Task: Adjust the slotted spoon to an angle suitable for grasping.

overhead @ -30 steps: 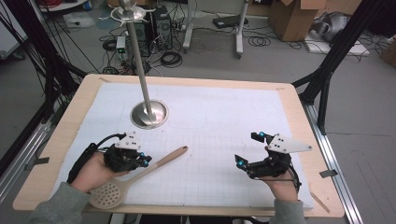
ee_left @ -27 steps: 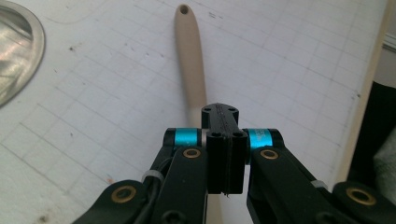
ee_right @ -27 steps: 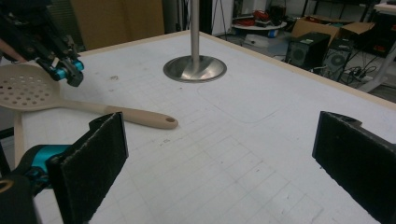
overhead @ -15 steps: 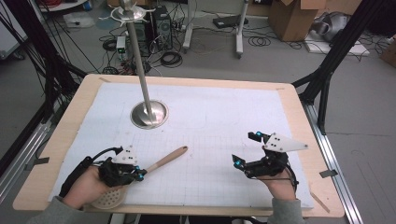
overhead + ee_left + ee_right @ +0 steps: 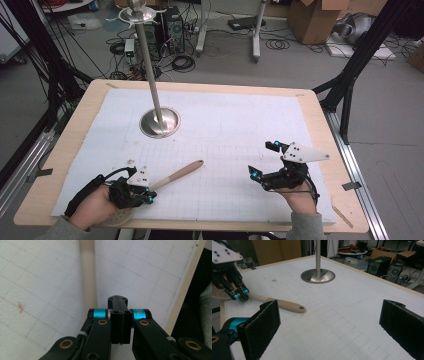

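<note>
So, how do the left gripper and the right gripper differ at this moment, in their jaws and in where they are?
The left gripper has its jaws shut together, beside the wooden spoon handle, not around it; the right gripper has its jaws wide apart with nothing between them. The left gripper sits low at the table's near left edge; the right gripper sits at the near right, away from the spoon. Both are hand-held, black with blue rings.

Left gripper (image 5: 121, 315), jaws pressed together, above gridded white mat (image 5: 45, 277), beige handle (image 5: 88, 275) just left.
</note>
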A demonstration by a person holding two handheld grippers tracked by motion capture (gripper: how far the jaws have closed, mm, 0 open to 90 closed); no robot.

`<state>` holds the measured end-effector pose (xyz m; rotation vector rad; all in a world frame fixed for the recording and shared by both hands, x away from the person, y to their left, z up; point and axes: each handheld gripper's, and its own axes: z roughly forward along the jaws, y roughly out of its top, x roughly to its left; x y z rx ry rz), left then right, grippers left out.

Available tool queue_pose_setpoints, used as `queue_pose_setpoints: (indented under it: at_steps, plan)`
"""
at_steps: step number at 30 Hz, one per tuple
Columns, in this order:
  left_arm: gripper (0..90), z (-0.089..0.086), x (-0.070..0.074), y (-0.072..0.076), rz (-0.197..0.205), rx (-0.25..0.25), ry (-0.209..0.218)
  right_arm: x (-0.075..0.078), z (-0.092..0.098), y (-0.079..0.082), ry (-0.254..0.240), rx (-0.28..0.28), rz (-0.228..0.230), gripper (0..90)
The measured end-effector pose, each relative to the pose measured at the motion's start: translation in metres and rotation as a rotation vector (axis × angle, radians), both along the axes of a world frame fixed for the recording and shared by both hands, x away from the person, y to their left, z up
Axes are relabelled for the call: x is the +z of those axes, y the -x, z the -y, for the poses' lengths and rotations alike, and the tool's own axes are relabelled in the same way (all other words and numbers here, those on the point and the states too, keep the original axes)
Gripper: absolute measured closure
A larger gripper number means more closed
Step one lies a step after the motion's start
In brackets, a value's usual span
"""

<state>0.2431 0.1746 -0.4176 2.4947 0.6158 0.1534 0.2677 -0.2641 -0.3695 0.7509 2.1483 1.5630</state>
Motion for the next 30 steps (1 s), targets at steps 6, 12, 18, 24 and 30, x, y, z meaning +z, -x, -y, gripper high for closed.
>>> queue_pose_setpoints:
  at_steps: [6,12,18,24,30]
  plan:
    - [89.6,-0.001,-0.001,-0.003,0.006,0.011,-0.021,0.000,0.000,0.000,-0.001,0.000,-0.006,2.3]
    - [89.6,0.000,0.001,-0.008,0.013,-0.006,-0.060,-0.001,0.000,-0.001,0.003,0.003,0.002,2.3]
    - [89.5,-0.009,0.002,-0.016,-0.011,-0.014,-0.066,-0.001,-0.001,-0.001,0.003,0.001,-0.001,2.3]
    - [89.5,-0.022,0.002,-0.022,-0.005,-0.011,-0.066,-0.001,-0.001,-0.001,0.003,0.001,0.000,2.3]
    - [89.5,-0.038,0.001,-0.028,-0.031,0.024,-0.037,-0.001,-0.002,0.000,0.005,0.002,0.000,2.3]
